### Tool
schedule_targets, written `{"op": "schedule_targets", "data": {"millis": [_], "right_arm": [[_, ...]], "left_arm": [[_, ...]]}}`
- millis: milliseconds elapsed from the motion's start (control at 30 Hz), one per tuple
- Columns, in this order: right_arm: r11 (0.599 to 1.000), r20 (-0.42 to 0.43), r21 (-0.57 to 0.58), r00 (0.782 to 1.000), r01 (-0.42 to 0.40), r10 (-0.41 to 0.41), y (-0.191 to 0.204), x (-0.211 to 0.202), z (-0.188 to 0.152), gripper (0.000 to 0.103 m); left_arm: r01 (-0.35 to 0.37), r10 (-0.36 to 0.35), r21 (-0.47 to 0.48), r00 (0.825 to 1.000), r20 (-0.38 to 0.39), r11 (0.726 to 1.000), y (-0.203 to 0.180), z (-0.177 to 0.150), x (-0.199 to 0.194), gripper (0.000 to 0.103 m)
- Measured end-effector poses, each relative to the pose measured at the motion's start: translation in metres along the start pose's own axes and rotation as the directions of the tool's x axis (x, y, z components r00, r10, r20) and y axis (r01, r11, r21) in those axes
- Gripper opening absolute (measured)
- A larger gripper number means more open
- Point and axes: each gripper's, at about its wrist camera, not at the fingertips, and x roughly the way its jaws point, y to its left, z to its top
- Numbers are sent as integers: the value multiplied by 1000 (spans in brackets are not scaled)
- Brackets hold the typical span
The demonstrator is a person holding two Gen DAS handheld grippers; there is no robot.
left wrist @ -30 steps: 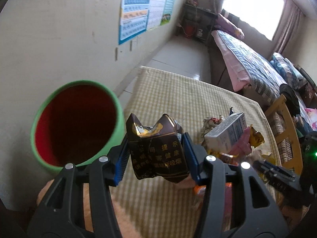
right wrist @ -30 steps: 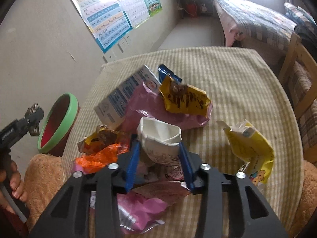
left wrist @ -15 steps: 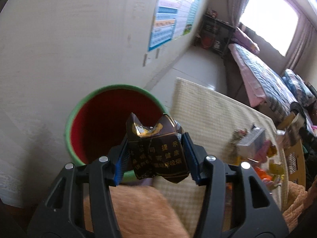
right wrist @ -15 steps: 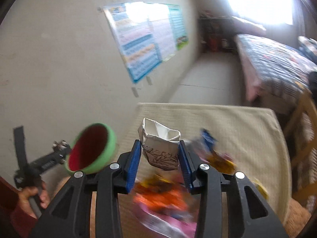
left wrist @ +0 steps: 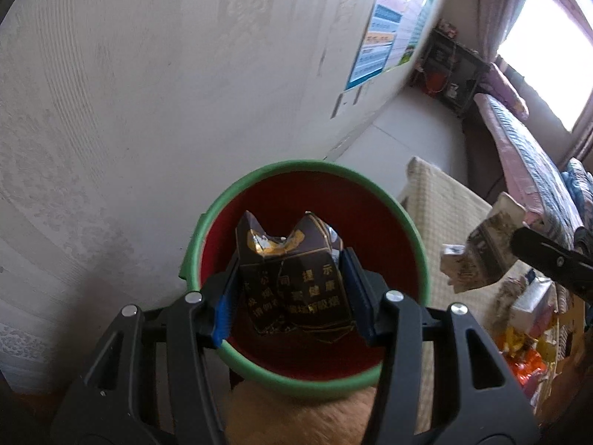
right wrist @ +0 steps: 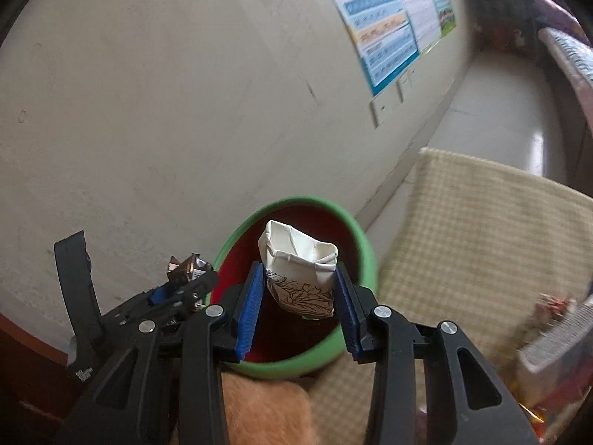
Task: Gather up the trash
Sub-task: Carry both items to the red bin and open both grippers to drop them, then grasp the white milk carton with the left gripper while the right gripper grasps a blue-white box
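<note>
A crumpled dark brown packet [left wrist: 294, 278] with gold marks and pale writing is squeezed between the two blue pads of the left gripper [left wrist: 292, 296]. In the left wrist view it hangs right over the open mouth of a bin [left wrist: 418, 244] that is red inside with a green rim. The right gripper [right wrist: 298, 298] pinches a squashed white paper carton [right wrist: 300, 272] with a dark line drawing on it, and its blue pads press on both sides. In the right wrist view this carton also sits in front of the mouth of the same bin [right wrist: 365, 256], and the left gripper [right wrist: 174, 289] shows beside the bin's left edge with a bit of the brown packet [right wrist: 185, 267] poking out. In the left wrist view, the white carton [left wrist: 478, 252] shows to the right of the bin, above the table edge. The bin stands next to a pale wall [left wrist: 148, 92] and a table with a checked yellow cloth [right wrist: 481, 230]. More bright wrappers [left wrist: 526, 348] lie in a heap on the table at the far right. Something fuzzy and orange-brown [right wrist: 263, 408] sits just below the bin. Posters [right wrist: 389, 37] hang on the wall, and a bed [left wrist: 526, 155] stands farther back near a bright window [left wrist: 548, 52].
</note>
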Motion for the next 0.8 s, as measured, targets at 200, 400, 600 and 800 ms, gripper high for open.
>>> {"op": "schedule_targets", "data": {"millis": [200,400,600,800], "right_arm": [[999,-18,40,1000,-13,14,1,22,6,50],[996,-2,82,1000,-16,16,-9,-3,-7,50],[994,53,112,998,8,-14,-28,-56,-28,50],[984,112,118,983,135,-148,-62,-122,-66,52]], "left_arm": [[2,-1,17,1000,-11,1000,4,-1,10,71],[16,-15,9,1000,-13,1000,0,-7,9,72],[32,-32,48,999,15,998,-25,-9,-9,72],[90,-93,102,995,27,991,-67,-19,-31,72]]}}
